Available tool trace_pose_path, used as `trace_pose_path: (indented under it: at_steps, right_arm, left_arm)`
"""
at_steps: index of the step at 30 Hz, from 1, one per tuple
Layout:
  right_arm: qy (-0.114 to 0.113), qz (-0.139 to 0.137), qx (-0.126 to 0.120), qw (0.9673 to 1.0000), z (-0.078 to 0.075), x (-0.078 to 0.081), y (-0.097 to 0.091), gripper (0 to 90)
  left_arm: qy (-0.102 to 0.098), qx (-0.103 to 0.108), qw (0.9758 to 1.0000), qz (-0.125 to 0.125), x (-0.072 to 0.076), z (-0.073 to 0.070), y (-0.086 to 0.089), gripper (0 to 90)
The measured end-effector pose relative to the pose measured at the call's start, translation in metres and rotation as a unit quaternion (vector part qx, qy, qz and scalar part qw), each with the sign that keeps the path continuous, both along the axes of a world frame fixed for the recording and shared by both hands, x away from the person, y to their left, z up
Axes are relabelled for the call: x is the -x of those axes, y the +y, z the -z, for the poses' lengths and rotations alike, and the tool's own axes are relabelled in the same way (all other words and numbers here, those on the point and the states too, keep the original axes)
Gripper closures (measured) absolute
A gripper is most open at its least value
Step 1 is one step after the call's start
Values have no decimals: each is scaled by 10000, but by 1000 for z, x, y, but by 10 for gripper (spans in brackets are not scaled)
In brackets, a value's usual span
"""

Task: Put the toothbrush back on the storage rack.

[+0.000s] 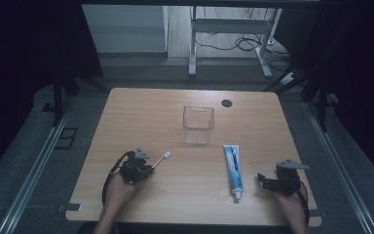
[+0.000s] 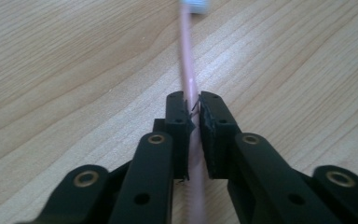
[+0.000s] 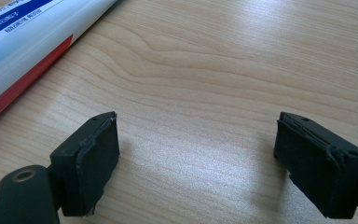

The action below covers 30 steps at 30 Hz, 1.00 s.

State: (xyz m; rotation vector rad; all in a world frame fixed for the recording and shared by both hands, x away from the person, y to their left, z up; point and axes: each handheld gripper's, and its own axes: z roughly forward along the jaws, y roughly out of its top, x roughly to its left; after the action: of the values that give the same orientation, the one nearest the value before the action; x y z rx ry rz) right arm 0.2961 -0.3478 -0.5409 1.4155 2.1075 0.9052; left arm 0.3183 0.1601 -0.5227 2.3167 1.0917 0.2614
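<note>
A pink toothbrush [image 1: 161,159] with a white head lies on the wooden table at the front left. My left gripper [image 1: 148,167] is shut on its handle. In the left gripper view both pads press on the pink handle [image 2: 186,60], and the blurred white head pokes out at the top edge. A toothpaste tube [image 1: 233,170], white and blue with its cap toward me, lies at the front right. Just right of the tube rests my right gripper [image 1: 263,180], open. Its jaws stand wide over bare wood in the right gripper view [image 3: 193,163], with the tube [image 3: 23,42] at the upper left.
A clear plastic cup [image 1: 197,125] stands upright near the table's middle, beyond both grippers. A black round cap [image 1: 227,103] sits in the tabletop at the far side. Bare wood [image 1: 195,185] lies between the two hands. Desk legs and cables stand behind the table.
</note>
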Motion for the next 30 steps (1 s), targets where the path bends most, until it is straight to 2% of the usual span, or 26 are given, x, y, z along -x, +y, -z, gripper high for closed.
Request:
trace_pose_path:
  at_steps: [5, 9, 13, 14, 17, 18, 19, 21, 22, 23, 24, 25, 27, 30]
  right_arm:
    - [1, 0, -1, 10000, 0, 0, 0, 138]
    - [-1, 4, -1, 10000, 0, 0, 0, 139]
    - [-6, -1, 4, 10000, 0, 0, 0, 139]
    - [-6, -1, 4, 10000, 0, 0, 0, 139]
    - [-6, -4, 4, 10000, 0, 0, 0, 139]
    - [-6, -4, 4, 10000, 0, 0, 0, 139]
    - [-6, -4, 5, 10000, 0, 0, 0, 139]
    - [-5, -2, 3, 10000, 0, 0, 0, 139]
    - [-5, -9, 10, 10000, 0, 0, 0, 139]
    - [-5, -9, 10, 10000, 0, 0, 0, 139]
    - [-8, -11, 13, 10000, 0, 0, 0, 139]
    - [-9, -9, 12, 10000, 0, 0, 0, 139]
    - [-11, -8, 10, 10000, 0, 0, 0, 139]
    - [-12, -8, 9, 10000, 0, 0, 0, 139]
  left_arm:
    - [57, -105, 9999, 112, -4, -2, -1, 809]
    - [223, -212, 9993, 189, -9, -5, -2, 763]
    - [445, -471, 9972, 367, -16, -9, -6, 724]
    - [445, -471, 9972, 367, -16, -9, -6, 719]
    - [686, -729, 9934, 555, -22, -13, -10, 704]
    - [686, -729, 9934, 555, -22, -13, -10, 701]
    - [750, -875, 9915, 600, -24, -15, -12, 701]
    - [875, -1037, 9886, 658, -27, -16, -15, 701]
    - [967, -1211, 9853, 721, -30, -18, -18, 702]
    - [967, -1211, 9853, 721, -30, -18, -18, 704]
    - [1041, -1291, 9832, 761, -32, -19, -20, 706]
    - [1134, -1413, 9802, 804, -35, -20, -23, 707]
    - [1243, -1510, 9773, 816, -40, -22, -26, 712]
    - [1357, -1597, 9744, 818, -45, -24, -31, 717]
